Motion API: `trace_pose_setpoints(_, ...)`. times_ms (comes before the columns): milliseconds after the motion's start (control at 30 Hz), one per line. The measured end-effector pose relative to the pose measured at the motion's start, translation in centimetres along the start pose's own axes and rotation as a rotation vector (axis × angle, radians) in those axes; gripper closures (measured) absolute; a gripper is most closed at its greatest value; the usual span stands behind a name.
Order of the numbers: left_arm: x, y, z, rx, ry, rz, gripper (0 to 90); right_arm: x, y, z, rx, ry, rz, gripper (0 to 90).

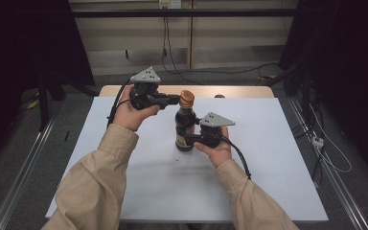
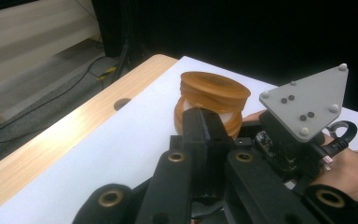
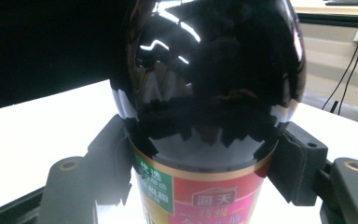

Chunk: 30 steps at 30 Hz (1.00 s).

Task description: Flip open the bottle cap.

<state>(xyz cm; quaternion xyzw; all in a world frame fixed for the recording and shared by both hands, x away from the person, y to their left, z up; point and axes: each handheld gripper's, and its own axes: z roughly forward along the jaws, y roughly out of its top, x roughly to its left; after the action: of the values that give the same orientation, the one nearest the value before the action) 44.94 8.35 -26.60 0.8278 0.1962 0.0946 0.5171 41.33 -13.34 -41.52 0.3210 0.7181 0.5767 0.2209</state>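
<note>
A dark glossy sauce bottle [image 1: 184,125] with a red and green label [image 3: 205,200] stands upright in the middle of the white table top [image 1: 268,163]. My right gripper [image 1: 189,139] is shut on its lower body, with a black pad [image 3: 296,163] pressing each side. The bottle's orange-brown ribbed cap [image 1: 187,97] is on the neck. My left gripper [image 1: 174,99] comes in level from the left with its jaws together, and its tips rest against the side of the cap [image 2: 214,88]. Past the cap, the left gripper view catches the right gripper's grey plate [image 2: 307,100].
A small white speck [image 1: 178,157] lies on the table just left of the bottle's foot. A wooden strip [image 1: 239,91] with a round hole [image 2: 121,103] borders the far edge. Cables [image 1: 326,153] run over the floor at the right, and dark curtains hang at both sides.
</note>
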Motion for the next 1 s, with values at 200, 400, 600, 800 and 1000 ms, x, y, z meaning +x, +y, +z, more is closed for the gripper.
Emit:
trace_pose_setpoints(200, -0.1, 0.3, 0.0, -0.005, -0.003, -0.001, 90.0, 0.0, 0.0, 0.0, 0.002, -0.003, 0.001, 30.8)
trace_pose_setpoints(400, -0.3, 0.7, 0.1, -0.01, -0.001, 0.008, 90.0, -0.1, 0.0, 0.0, -0.005, 0.003, -0.001, 30.8)
trace_pose_setpoints(600, -0.4, 1.2, 0.3, -0.026, 0.0, 0.003, 90.0, -0.1, -0.1, 0.0, -0.007, -0.004, 0.008, 30.9)
trace_pose_setpoints(800, -0.4, 1.2, 0.3, -0.026, -0.001, 0.01, 90.0, -0.2, 0.0, 0.0, -0.006, 0.0, 0.01, 30.8)
trace_pose_setpoints(1000, -0.9, 1.8, 0.7, -0.065, -0.045, -0.012, 90.0, 0.3, 0.0, 0.2, 0.0, 0.0, -0.025, 30.8)
